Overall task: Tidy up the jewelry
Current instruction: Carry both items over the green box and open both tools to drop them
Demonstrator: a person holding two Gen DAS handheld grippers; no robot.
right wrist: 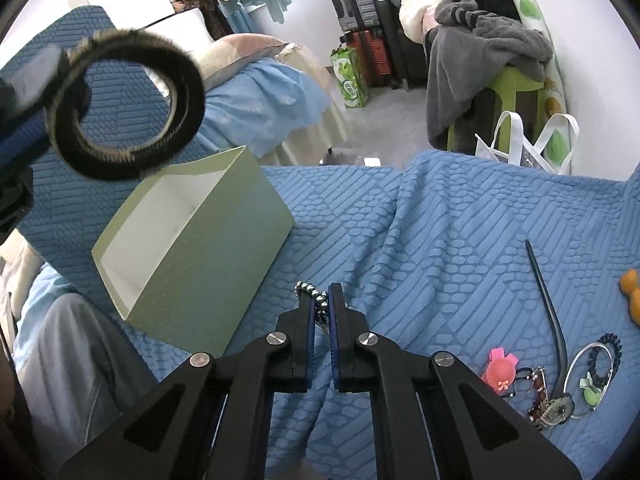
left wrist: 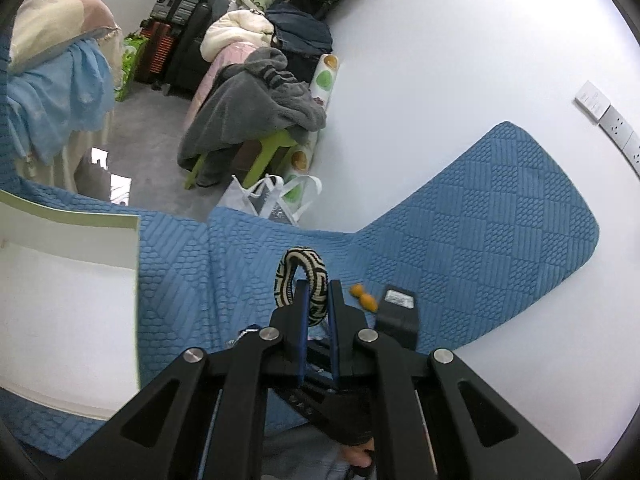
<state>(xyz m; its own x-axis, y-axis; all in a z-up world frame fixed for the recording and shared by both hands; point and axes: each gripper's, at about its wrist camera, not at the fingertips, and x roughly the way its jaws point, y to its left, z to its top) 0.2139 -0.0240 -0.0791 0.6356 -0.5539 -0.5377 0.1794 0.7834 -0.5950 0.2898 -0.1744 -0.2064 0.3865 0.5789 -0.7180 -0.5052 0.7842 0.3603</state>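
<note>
My left gripper (left wrist: pixel 318 294) is shut on a black-and-cream woven bangle (left wrist: pixel 301 280) and holds it above the blue quilt (left wrist: pixel 480 216). The same bangle (right wrist: pixel 128 108) shows blurred at the upper left of the right wrist view, above the open pale green box (right wrist: pixel 224 248). My right gripper (right wrist: pixel 320 300) is shut on a silver beaded chain (right wrist: pixel 316 300), close to the box's right side. More jewelry lies at the right: a black hair stick (right wrist: pixel 548 296), a pink clip (right wrist: pixel 499 372), a beaded bracelet (right wrist: pixel 600 360) and an orange piece (right wrist: pixel 632 292).
The box's white inside (left wrist: pixel 60 312) fills the left of the left wrist view. An orange piece (left wrist: pixel 364 298) and the other gripper (left wrist: pixel 398 316) lie just right of my left fingers. A white bag (right wrist: pixel 520 144), a green stool with grey clothes (right wrist: pixel 516 80) and suitcases stand beyond the bed.
</note>
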